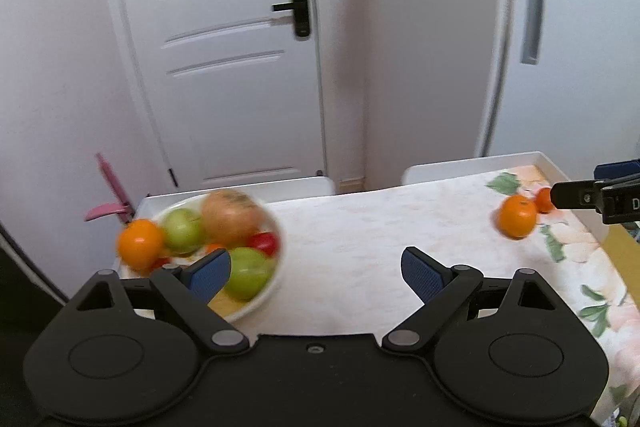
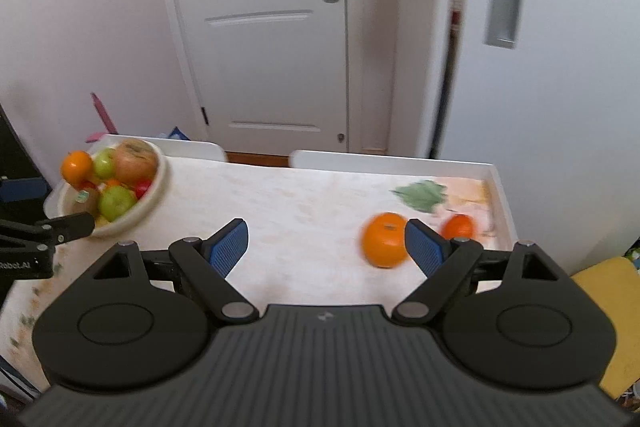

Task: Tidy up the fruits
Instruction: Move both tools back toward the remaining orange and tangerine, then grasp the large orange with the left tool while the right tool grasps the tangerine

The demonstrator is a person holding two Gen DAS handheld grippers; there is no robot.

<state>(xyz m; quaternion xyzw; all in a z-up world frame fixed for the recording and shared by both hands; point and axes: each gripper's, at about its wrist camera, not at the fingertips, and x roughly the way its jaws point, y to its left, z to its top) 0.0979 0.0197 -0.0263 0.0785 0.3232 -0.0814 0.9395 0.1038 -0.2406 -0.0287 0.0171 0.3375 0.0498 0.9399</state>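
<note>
A white bowl [image 1: 276,227] [image 2: 158,183] heaped with fruit stands at the table's left end: an orange [image 1: 140,243], two green apples [image 1: 184,229], a big tan fruit [image 1: 232,221] and a small red one [image 1: 264,243]. Two loose fruits lie on the cloth at the right end, a large orange [image 1: 516,217] [image 2: 382,241] and a smaller tangerine [image 1: 545,199] [image 2: 458,227]. My left gripper [image 1: 316,267] hangs open and empty beside the bowl. My right gripper [image 2: 325,233] is open too; the large orange lies just beyond its right finger, not gripped.
The table has a raised white rim [image 2: 400,161] and a floral cloth [image 1: 360,227]. Behind it are a white door [image 1: 224,67] and walls. A pink object [image 1: 112,187] stands left of the table, something yellow [image 2: 612,307] to the right.
</note>
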